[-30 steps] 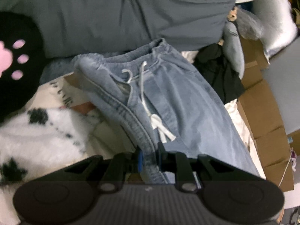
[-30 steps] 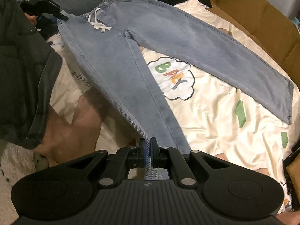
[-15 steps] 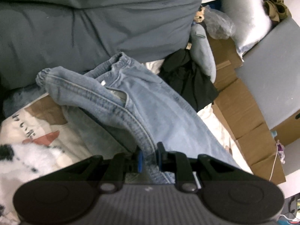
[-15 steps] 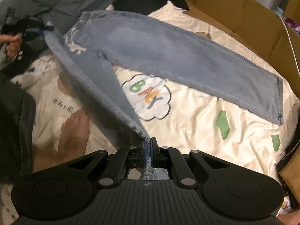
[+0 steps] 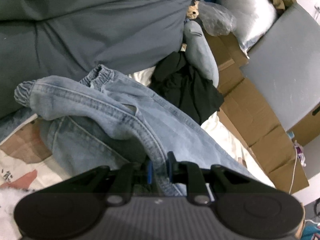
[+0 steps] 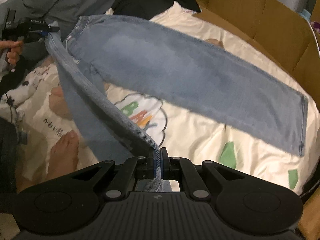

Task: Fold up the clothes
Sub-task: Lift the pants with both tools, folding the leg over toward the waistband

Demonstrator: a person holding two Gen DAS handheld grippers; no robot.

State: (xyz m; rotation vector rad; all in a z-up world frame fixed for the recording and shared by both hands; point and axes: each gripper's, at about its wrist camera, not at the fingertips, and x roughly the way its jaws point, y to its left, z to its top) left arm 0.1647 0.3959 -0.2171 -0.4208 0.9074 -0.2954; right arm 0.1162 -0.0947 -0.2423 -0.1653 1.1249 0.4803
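Both grippers, left and right, are clamping one pair of soft, light-blue denim jeans.

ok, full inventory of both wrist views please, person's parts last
jeans: 1, light blue, one leg flat on the sheet, the other lifted between the two grippers
sheet: 1, cream with cartoon prints, under the jeans
duvet: 1, grey, behind the waistband
black garment: 1, black, crumpled beside the jeans
cardboard: several panels, brown, along the bed edge
plush: 1, white with black spots, left of the sheet
left gripper: black, shut on the waistband side
right gripper: black, shut on the leg hem
hand: 1, holding the left gripper
foot: 1, bare, on the sheet
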